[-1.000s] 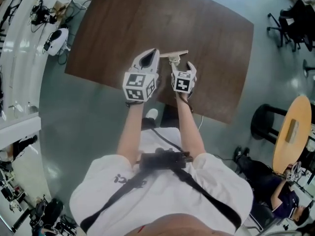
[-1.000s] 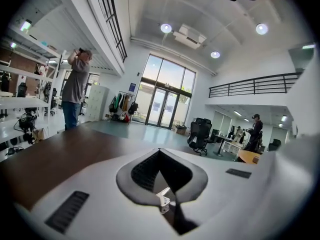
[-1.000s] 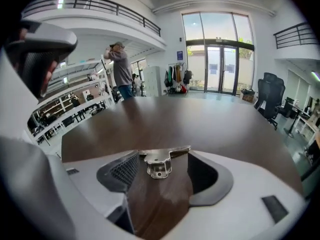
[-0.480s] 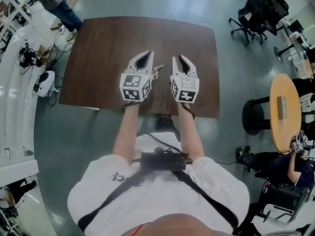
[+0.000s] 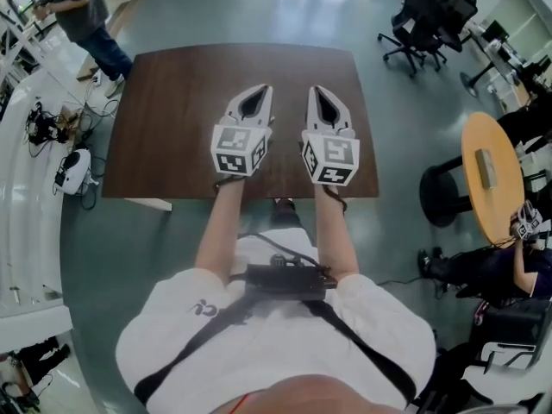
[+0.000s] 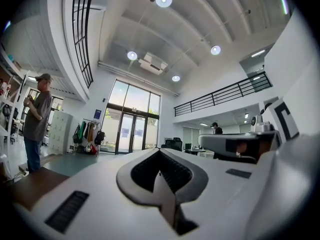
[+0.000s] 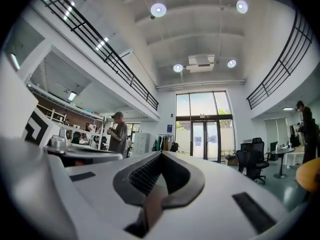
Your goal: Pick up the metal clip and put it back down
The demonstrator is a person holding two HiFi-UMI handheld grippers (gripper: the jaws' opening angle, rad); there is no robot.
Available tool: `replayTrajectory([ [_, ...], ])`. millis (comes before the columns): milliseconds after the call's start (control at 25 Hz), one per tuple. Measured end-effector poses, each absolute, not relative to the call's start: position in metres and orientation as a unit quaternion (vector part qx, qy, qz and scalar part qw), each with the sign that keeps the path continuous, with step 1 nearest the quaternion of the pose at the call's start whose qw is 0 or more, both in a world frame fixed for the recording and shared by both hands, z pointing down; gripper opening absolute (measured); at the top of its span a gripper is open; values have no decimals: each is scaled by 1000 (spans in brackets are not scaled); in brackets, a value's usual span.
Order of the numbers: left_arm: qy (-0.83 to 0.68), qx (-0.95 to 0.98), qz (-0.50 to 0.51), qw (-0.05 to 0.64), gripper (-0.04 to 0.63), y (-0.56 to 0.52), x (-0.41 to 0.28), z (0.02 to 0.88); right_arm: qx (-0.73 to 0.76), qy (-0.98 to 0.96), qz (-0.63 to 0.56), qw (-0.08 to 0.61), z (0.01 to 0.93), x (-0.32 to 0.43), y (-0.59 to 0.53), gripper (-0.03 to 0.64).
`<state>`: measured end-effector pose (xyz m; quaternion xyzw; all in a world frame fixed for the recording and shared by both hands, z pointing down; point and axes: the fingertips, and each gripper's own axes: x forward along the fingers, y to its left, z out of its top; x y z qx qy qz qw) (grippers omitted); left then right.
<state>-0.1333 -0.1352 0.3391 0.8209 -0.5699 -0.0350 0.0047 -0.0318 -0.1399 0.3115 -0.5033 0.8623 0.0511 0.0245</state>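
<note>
We cannot find the metal clip in any view. The bare brown tabletop (image 5: 172, 84) shows nothing on it, and the clip may lie hidden under the grippers, though we cannot tell.

The left gripper (image 5: 261, 90) and the right gripper (image 5: 317, 91) sit side by side over the middle of the tabletop toward its near edge, both pointing to 12 o'clock. The left gripper's jaws are pressed together at the tips and hold nothing. The right gripper's jaws are closing, their tips all but meeting, with nothing between them.

Both gripper views look out across the room at tall windows and ceiling lights, not down at the wood. From that we judge the grippers are held level in a resting pose, not reaching for anything.

Further out, a person (image 5: 82, 15) stands at 10 o'clock beyond the tabletop's corner. Black office chairs (image 5: 423, 15) cluster at 2 o'clock, and a round wooden table (image 5: 492, 179) sits at 3 o'clock.
</note>
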Motion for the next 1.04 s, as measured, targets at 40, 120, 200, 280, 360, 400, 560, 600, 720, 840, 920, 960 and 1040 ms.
replayTrajectory([
  [40, -568, 822, -35, 3, -5, -133, -132, 338, -510, 858, 55, 23, 310, -29, -137, 6],
  [120, -565, 825, -36, 1, -5, -128, -130, 336, -523, 850, 64, 19, 309, -23, -131, 6],
  [200, -562, 826, -36, -3, -5, -123, -127, 334, -529, 846, 64, 23, 307, -18, -126, 6],
  [280, -559, 828, -36, -5, -5, -117, -122, 332, -530, 845, 64, 28, 304, -13, -119, 6],
  [360, -557, 830, -34, -4, -5, -113, -118, 332, -530, 845, 65, 31, 302, -10, -113, 6],
  [400, -556, 830, -32, -4, -5, -111, -117, 332, -529, 845, 65, 32, 301, -10, -112, 6],
  [560, -552, 834, -17, 1, -5, -103, -110, 336, -528, 846, 59, 34, 304, -9, -105, 6],
  [600, -551, 834, -15, 2, -5, -99, -110, 338, -529, 846, 57, 34, 306, -10, -101, 6],
  [720, -550, 835, -8, 4, -5, -85, -116, 345, -530, 846, 52, 34, 314, -19, -86, 6],
  [840, -551, 835, -5, 17, -5, -79, -127, 353, -531, 845, 53, 25, 319, -29, -76, 6],
  [920, -554, 832, -6, 30, -5, -79, -133, 358, -531, 846, 55, 15, 322, -32, -72, 6],
  [960, -556, 830, -8, 35, -5, -80, -136, 361, -531, 846, 55, 10, 324, -33, -71, 6],
  [1040, -561, 827, -13, 45, -5, -83, -142, 367, -532, 845, 55, 1, 329, -34, -69, 6],
])
